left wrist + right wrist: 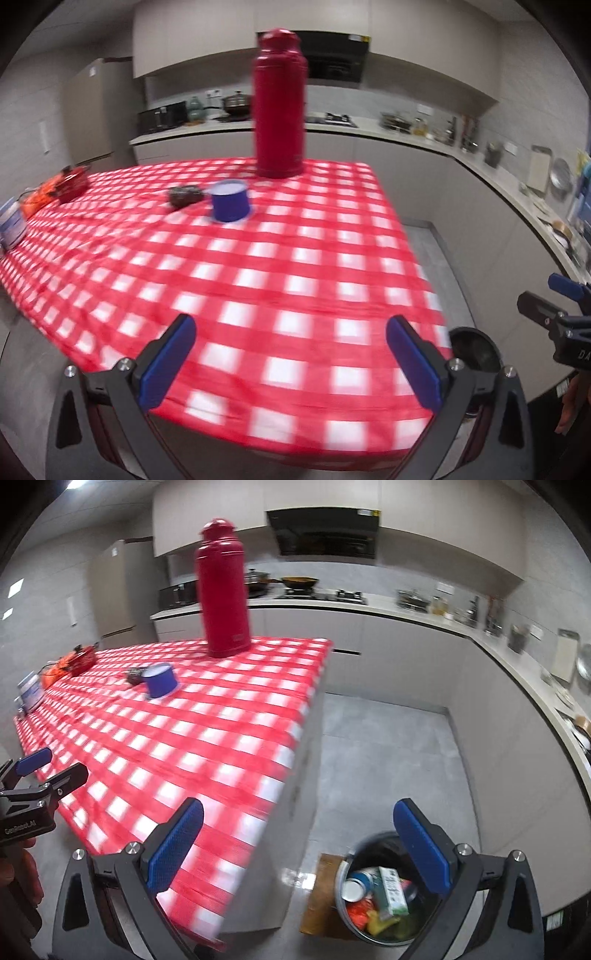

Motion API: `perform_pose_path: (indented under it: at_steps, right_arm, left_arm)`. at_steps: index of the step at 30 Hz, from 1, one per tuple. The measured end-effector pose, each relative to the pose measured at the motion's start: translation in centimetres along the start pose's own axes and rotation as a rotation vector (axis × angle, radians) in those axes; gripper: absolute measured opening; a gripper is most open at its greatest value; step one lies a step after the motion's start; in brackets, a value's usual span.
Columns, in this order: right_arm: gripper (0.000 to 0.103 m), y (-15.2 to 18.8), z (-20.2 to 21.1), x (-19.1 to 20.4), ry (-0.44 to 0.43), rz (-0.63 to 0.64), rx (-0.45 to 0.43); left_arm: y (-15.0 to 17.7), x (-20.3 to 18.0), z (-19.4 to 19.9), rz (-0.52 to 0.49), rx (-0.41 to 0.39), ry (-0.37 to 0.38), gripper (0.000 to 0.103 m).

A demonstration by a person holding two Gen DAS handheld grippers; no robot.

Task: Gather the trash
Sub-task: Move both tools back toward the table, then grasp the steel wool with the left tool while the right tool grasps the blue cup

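2 grippers, jaws spread, empty | right gripper [298,845] above trash bin [345,904] | left gripper [291,363] over table [258,280]

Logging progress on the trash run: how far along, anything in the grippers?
Done: the bin on the floor beside the table already holds a can, a carton and wrappers. In hand: nothing; left gripper and right gripper are open and empty. Left: a dark crumpled item by the blue cup, possibly the orange wrapper.
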State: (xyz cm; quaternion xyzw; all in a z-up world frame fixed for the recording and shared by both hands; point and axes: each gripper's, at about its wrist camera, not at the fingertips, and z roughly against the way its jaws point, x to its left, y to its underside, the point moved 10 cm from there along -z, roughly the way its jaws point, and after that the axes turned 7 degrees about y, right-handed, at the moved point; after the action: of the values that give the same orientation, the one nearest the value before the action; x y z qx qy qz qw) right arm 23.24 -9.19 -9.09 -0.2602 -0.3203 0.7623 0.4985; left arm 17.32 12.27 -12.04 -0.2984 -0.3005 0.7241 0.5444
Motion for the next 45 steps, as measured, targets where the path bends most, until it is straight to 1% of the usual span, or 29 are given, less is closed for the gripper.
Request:
perform_pose_path:
  at_steps: [4,6,11,14,16,19,22,24,27,29,32,36,41,45]
  right_arm:
    - [0.103,-1.6,-0.5,4.1,-0.055,0.032,-0.011]
    - [0.103,-2.7,-1.0,7.1,-0.088,0.062,-0.022]
    - [0.103,-4.9,-3.2,12.7,-0.126,0.105,-0.012]
    - [0.103,-6.4,-5.1,15.9,-0.130,0.115,-0.010]
    - [0.103,-7.3,-6.6,18.0,-0.121,0.119,0.004]
    - [0.103,-8.8,-9.4,21.7,-0.101,0.143,0.017]
    - [0.103,-10.1,-11.6,24.8,-0.095,0.152,0.025]
    - [0.103,-11.2,-13.3,27.1,-0.083,0.163,0.025]
    - [0.103,-12.4,-15.0,28.9,-0.072,0.158,0.029]
    - [0.103,-13.0,-16.3,29.5,-0.058,0.148,0.047]
    - [0.103,-13.5,-17.7,30.3,-0.059,0.136,0.062]
    - [0.103,-13.8,-19.9,31.3,-0.059,0.152,0.087]
    - [0.101,-14.2,-22.3,31.2,-0.057,0.156,0.115]
    - [0.101,-14.7,-24.4,31.4,-0.076,0.164,0.131]
  left_arm:
    - [-0.5,4.3,0.0,0.023,-0.012,-0.059,0.103]
    - [-1.0,6.9,-0.1,0.035,-0.018,-0.086,0.103]
    - [-2.5,12.9,-1.1,0.046,-0.013,-0.139,0.103]
    - [-3.6,16.7,-3.1,0.054,0.004,-0.141,0.102]
    - [-4.5,19.0,-4.6,0.049,0.008,-0.128,0.100]
    - [-5.5,21.5,-6.9,0.041,0.024,-0.095,0.093]
    - [-6.6,23.7,-9.6,0.021,0.053,-0.062,0.091]
    - [-7.1,24.4,-10.8,0.011,0.065,-0.043,0.091]
    - [-8.2,25.5,-12.4,-0.007,0.074,-0.017,0.091]
    - [-8.8,25.8,-13.4,-0.018,0.082,0.001,0.091]
    - [-9.6,25.8,-14.7,-0.039,0.096,0.024,0.091]
    - [-10.5,25.8,-16.8,-0.051,0.114,0.044,0.091]
    - [-11.2,25.4,-19.1,-0.078,0.140,0.060,0.091]
    - [-12.1,24.9,-21.2,-0.094,0.157,0.064,0.091]
